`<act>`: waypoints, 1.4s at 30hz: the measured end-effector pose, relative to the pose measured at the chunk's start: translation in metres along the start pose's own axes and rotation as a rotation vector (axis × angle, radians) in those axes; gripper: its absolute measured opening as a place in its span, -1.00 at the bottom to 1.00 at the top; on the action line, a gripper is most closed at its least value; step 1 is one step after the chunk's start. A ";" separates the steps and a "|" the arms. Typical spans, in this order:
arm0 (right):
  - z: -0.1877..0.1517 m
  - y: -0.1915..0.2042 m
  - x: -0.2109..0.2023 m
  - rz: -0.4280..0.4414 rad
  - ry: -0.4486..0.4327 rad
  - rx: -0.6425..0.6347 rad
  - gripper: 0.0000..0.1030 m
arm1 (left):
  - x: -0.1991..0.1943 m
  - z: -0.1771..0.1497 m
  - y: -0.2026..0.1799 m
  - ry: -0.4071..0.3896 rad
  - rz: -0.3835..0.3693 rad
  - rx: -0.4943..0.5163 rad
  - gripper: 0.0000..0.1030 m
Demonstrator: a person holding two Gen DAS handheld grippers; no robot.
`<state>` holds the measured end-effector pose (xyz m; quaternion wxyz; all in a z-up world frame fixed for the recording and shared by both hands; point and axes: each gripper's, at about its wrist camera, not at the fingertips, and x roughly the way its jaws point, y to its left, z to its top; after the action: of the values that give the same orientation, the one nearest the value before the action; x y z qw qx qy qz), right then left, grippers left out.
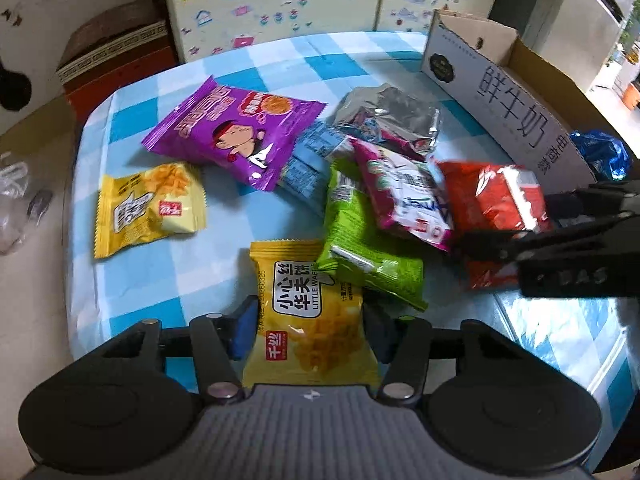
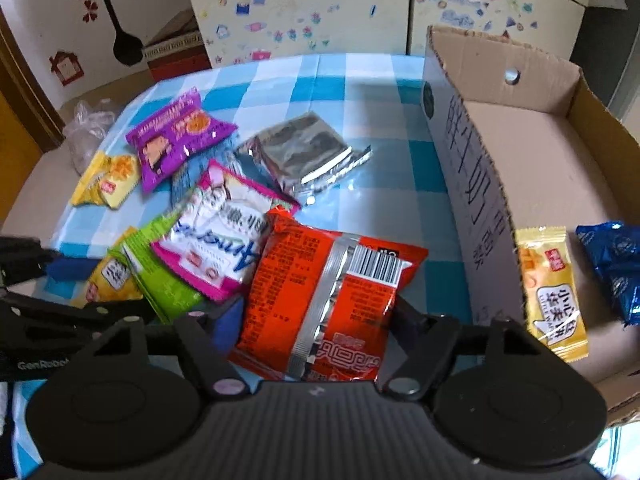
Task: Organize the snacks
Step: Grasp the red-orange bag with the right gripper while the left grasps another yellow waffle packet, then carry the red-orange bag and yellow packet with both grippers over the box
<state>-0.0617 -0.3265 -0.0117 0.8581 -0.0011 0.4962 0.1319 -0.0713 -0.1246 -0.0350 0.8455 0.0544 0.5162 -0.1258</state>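
My left gripper (image 1: pixel 310 320) is shut on a yellow waffle packet (image 1: pixel 308 296) at the near edge of the pile, its blue pads pressing on both sides. My right gripper (image 2: pixel 316 316) is shut on a red packet (image 2: pixel 320 272), back side up with its barcode showing; in the left wrist view it reaches in from the right. A green packet (image 1: pixel 360 240), a pink and white packet (image 1: pixel 404 192), a purple packet (image 1: pixel 236 132), a silver packet (image 1: pixel 392 116) and a second yellow packet (image 1: pixel 148 208) lie on the table.
An open cardboard box (image 2: pixel 480 208) stands at the right with a yellow packet (image 2: pixel 552 300) and a blue packet (image 2: pixel 616 268) inside. The blue checked tablecloth (image 1: pixel 180 280) covers the table. A stickered cabinet (image 1: pixel 280 0) stands behind, a clear plastic bag (image 2: pixel 88 128) at the left.
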 end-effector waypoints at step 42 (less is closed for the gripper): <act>0.018 -0.003 -0.053 0.099 -0.160 0.022 0.46 | -0.058 0.047 -0.006 -0.164 0.110 -0.196 0.16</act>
<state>-0.0712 -0.3393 0.0422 0.8873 0.0433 0.4271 0.1686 -0.0578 -0.1316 0.0378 0.8917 -0.0107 0.4513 -0.0320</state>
